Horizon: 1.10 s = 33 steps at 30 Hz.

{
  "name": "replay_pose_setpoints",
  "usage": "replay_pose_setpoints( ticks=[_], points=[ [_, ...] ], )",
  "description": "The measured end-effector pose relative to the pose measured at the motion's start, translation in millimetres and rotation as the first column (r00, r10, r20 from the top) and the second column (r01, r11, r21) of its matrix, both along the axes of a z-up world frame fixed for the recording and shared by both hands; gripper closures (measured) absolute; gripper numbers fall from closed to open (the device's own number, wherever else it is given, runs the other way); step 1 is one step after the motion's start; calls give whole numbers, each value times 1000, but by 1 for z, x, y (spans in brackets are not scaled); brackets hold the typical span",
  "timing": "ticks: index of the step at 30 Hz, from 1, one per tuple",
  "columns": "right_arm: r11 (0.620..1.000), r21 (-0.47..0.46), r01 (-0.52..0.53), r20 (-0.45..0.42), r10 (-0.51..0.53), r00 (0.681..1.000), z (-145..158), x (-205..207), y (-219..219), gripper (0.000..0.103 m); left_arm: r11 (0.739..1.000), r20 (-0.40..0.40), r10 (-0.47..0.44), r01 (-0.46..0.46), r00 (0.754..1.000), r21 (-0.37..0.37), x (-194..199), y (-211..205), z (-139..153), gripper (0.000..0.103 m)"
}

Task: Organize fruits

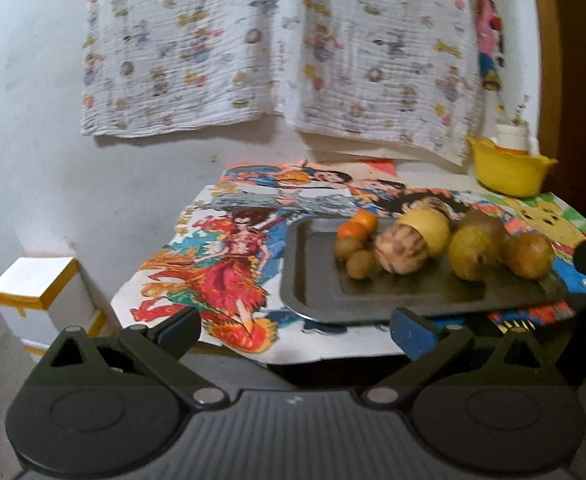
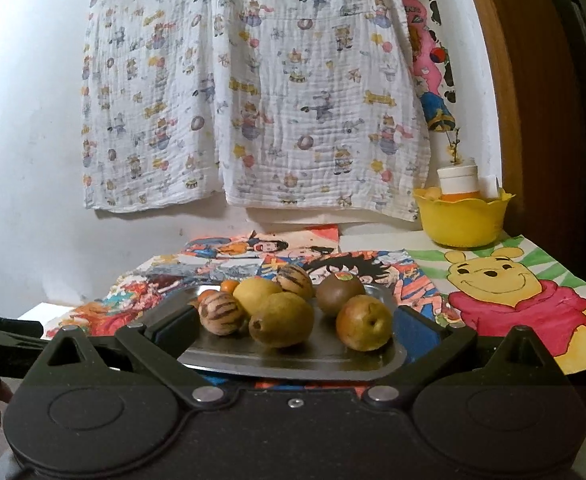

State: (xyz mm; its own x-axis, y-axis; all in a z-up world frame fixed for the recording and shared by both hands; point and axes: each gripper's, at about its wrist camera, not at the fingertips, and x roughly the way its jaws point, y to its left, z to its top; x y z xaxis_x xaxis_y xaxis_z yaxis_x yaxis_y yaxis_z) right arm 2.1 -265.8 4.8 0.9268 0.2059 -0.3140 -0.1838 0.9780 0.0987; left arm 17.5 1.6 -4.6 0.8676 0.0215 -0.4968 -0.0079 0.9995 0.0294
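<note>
A dark metal tray [image 1: 317, 280] [image 2: 293, 356] lies on a table covered with cartoon posters. On it lie several fruits: two small oranges [image 1: 357, 225], small kiwis [image 1: 360, 264], two striped melons [image 1: 401, 251] [image 2: 220, 313], a yellow lemon [image 1: 429, 227] [image 2: 256, 294], pears [image 1: 471, 252] [image 2: 281, 319] [image 2: 364, 323] and a stickered kiwi [image 2: 340, 293]. My left gripper [image 1: 295, 330] is open and empty, in front of the tray's near left edge. My right gripper [image 2: 295, 330] is open and empty, its fingers either side of the tray's near end.
A yellow bowl [image 1: 509, 172] [image 2: 463, 216] holding a white jar stands at the back right of the table. A patterned white cloth [image 2: 249, 92] hangs on the wall behind. A white box with yellow edges [image 1: 37, 292] sits left of the table.
</note>
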Motion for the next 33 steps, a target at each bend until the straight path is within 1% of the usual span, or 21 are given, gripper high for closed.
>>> replay_pose_setpoints(
  ticks=[5, 10, 14, 19, 21, 33],
  points=[
    [1000, 12, -8, -33, 8, 999, -7, -1, -1, 1, 1000, 13, -2, 2, 1000, -3, -4, 0, 1, 0],
    [1000, -7, -3, -44, 2, 999, -11, -2, -1, 1, 1000, 12, 1, -1, 1000, -13, -6, 3, 0, 0],
    [1000, -27, -10, -59, 8, 998, -14, -1, 0, 0, 1000, 12, -1, 1, 1000, 10, -8, 1, -1, 0],
    [998, -54, -27, -72, 23, 997, -16, 0, 4, 0, 998, 19, 6, -7, 1000, 61, -10, -4, -3, 0],
    [998, -56, -32, -73, 28, 997, -17, -1, 5, 1, 998, 17, 4, -5, 1000, 70, -9, -5, -4, 0],
    [998, -56, -31, -80, 27, 996, -17, 1, 3, 1, 998, 19, 9, -10, 1000, 57, -11, -2, -4, 0]
  ],
)
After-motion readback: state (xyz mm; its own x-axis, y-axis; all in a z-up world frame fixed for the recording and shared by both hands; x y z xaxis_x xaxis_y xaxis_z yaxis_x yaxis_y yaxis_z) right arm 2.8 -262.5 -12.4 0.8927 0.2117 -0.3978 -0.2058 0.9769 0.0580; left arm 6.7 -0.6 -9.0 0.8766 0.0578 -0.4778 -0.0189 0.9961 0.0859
